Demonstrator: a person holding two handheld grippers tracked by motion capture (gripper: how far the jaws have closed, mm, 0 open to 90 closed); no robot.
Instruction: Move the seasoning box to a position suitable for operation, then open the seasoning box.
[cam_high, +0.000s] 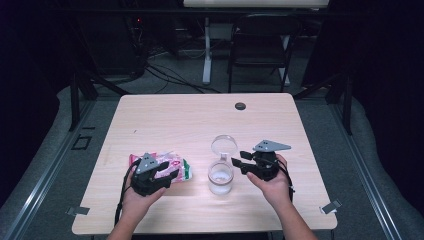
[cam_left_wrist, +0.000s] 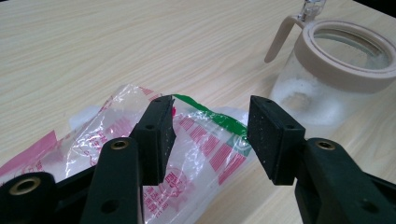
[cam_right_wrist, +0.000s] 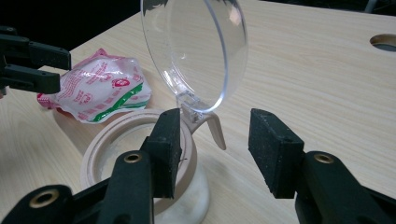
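Right gripper view, right tool (cam_right_wrist: 212, 151) wide open beside jar (cam_right_wrist: 140, 154), left tool (cam_left_wrist: 210, 140) open over bag (cam_left_wrist: 196, 149).

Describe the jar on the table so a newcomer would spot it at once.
On the wooden table, look between the two grippers, right of the pink plastic bag. The jar is clear with a beige rim, white grains inside, and its round see-through lid flipped up open.

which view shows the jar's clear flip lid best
The right gripper view: the clear lid stands open, close up, hinged to the jar rim. The high view shows the lid small, from above. The left gripper view catches a sliver of its hinge at the top edge.
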